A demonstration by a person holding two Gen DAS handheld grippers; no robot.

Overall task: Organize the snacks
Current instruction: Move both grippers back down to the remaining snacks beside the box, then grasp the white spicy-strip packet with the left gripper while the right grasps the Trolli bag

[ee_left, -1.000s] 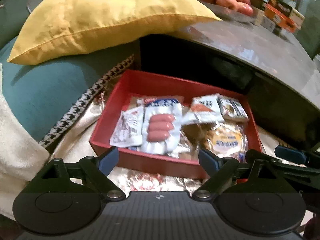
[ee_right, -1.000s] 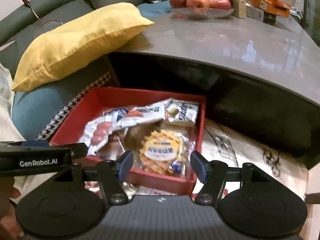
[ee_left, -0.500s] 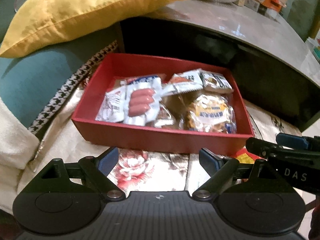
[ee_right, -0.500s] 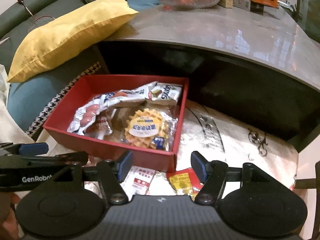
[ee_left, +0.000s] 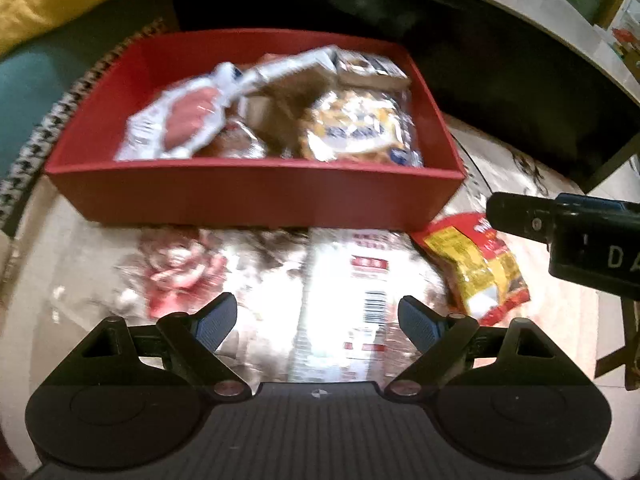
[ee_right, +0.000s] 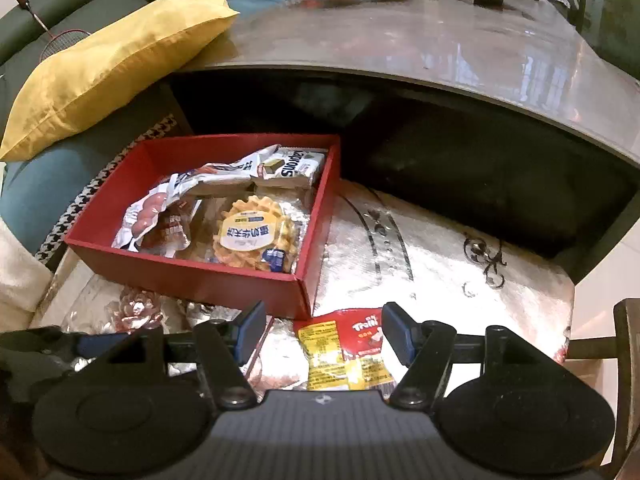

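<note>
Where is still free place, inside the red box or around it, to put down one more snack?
Inside the red box, only the far left corner behind the sausage pack is bare; the waffle and other packets crowd the rest. Outside, the silver cloth right of the box, before the dark table, is free. In front lie a red-yellow bag and a clear packet.

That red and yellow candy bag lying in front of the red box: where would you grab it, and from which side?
I would probably come straight down from above with the right gripper, which hangs open over it. The candy bag lies flat on the shiny cloth, so its edges offer little to pinch; its puffy middle does. Close the fingers across the narrow width, clear of the red box beside it.
</note>
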